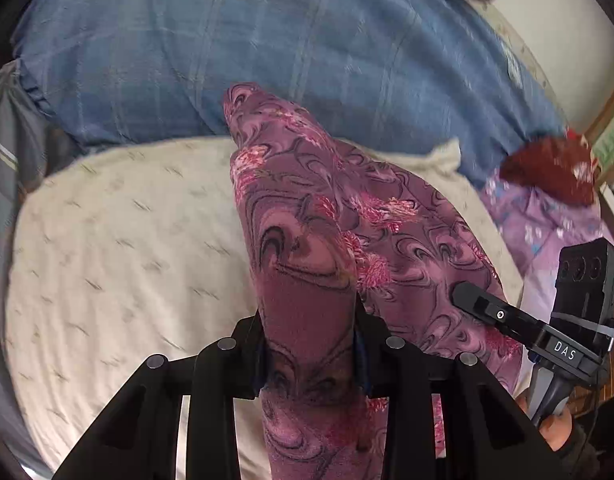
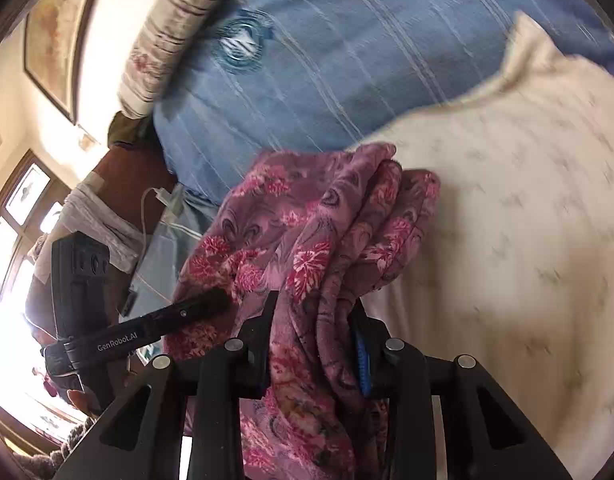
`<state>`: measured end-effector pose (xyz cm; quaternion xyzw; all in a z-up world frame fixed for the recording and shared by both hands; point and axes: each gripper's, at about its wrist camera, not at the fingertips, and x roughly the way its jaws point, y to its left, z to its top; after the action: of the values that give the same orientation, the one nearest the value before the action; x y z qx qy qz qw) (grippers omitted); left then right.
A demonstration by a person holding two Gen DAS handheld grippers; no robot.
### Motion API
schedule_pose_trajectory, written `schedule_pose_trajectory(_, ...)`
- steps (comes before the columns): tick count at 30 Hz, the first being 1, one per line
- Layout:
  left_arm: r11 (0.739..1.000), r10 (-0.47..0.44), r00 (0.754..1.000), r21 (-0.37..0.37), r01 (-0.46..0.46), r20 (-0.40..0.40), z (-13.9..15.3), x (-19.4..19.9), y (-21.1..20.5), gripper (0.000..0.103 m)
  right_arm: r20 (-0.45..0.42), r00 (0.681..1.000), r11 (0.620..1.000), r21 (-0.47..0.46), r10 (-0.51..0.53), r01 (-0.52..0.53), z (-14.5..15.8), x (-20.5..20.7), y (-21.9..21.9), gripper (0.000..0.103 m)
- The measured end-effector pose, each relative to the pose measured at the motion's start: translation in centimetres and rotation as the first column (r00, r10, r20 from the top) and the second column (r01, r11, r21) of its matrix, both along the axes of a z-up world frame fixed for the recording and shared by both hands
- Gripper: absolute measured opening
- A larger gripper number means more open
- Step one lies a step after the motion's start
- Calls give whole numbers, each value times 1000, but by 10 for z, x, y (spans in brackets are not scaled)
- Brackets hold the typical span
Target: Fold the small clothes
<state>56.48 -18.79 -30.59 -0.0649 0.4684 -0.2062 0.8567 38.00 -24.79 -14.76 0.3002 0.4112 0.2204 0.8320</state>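
Purple floral garment [image 1: 307, 240], lifted above the cream sheet [image 1: 107, 240] near its far edge, bunched and pinched in both the left gripper [image 1: 309, 344] and right gripper [image 2: 313, 344]. Risk: thick uneven folds may slip from either grip, spoiling the fold line.

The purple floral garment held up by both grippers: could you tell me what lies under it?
Under the purple floral garment lies a cream patterned cloth; whatever it hides there is unseen.

The garment [image 1: 307, 220] hangs between my left gripper [image 1: 309, 344] and my right gripper [image 2: 313, 344], above the bed sheet [image 1: 119, 248]. The pillow [image 1: 227, 60] lies behind it.
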Motion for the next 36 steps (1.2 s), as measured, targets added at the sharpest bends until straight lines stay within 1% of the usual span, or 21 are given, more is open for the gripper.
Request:
schedule_pose_trajectory(3,998,36,999,46,-36,16,3,12,22,40,48,999,999,-52,16,-13,15,25,30,34)
schedule_pose_trajectory(4,994,55,998,94,-57,20,-4,17,27,46,47,999,997,-80,22,-18,14,32,40,35)
schedule_pose_trajectory(6,971,96,995,217,-98,19,-28,28,32,53,21,1000,980,-201,21,-17,0,47,62,39)
schedule_pose_trajectory(7,951,118,993,287,-116,12,-44,32,35,53,-4,1000,957,-289,11,-12,-11,53,72,40)
schedule_pose_trajectory(8,938,121,992,329,-110,-15,-61,35,37,56,-63,998,910,-413,4,-30,-31,61,85,41)
schedule_pose_trajectory(9,946,109,993,312,-92,-36,-71,34,42,61,-96,995,891,-451,9,-52,-44,62,89,49)
schedule_pose_trajectory(10,956,120,993,273,-111,-17,-72,29,49,66,-101,995,886,-462,8,-54,-51,59,89,50)
schedule_pose_trajectory(11,957,140,990,255,-134,-4,-68,23,54,69,-73,997,888,-458,-10,-24,-50,54,87,56)
schedule_pose_trajectory(13,956,147,989,257,-142,0,-60,14,59,70,-65,997,884,-467,-28,-6,-42,49,83,58)
schedule_pose_trajectory(15,946,157,987,281,-160,33,-52,-1,60,69,-68,997,860,-509,-35,-5,-28,42,82,62)
schedule_pose_trajectory(16,939,160,985,297,-171,63,-45,-11,63,69,-61,997,847,-531,-39,1,-21,38,84,71)
schedule_pose_trajectory(17,933,162,983,312,-182,89,-41,-22,64,69,-49,998,832,-555,-47,12,-12,29,85,90)
schedule_pose_trajectory(18,927,165,981,322,-190,103,-35,-26,62,69,-44,998,827,-562,-50,17,-7,23,86,103)
schedule_pose_trajectory(20,918,169,978,341,-201,122,-30,-53,55,69,-15,999,822,-568,-47,31,7,1,89,103)
schedule_pose_trajectory(21,914,170,977,352,-204,126,-29,-67,54,69,-4,999,812,-582,-47,36,13,-5,93,103)
schedule_pose_trajectory(22,912,165,977,357,-203,134,-26,-78,52,69,-3,999,791,-611,-44,33,17,-16,98,103)
schedule_pose_trajectory(24,905,140,977,380,-193,161,-22,-107,47,69,23,999,770,-636,-42,47,22,-35,103,103)
schedule_pose_trajectory(27,892,134,971,402,-206,200,-16,-141,44,69,53,997,753,-654,-49,72,30,-62,109,103)
schedule_pose_trajectory(29,892,138,970,401,-209,200,-14,-162,43,69,46,998,733,-677,-53,70,32,-75,111,103)
schedule_pose_trajectory(33,893,187,961,373,-252,202,-7,-191,45,70,24,998,663,-746,-60,58,32,-96,119,103)
schedule_pose_trajectory(36,887,215,950,362,-287,227,-3,-207,46,69,67,996,653,-753,-55,87,36,-115,122,103)
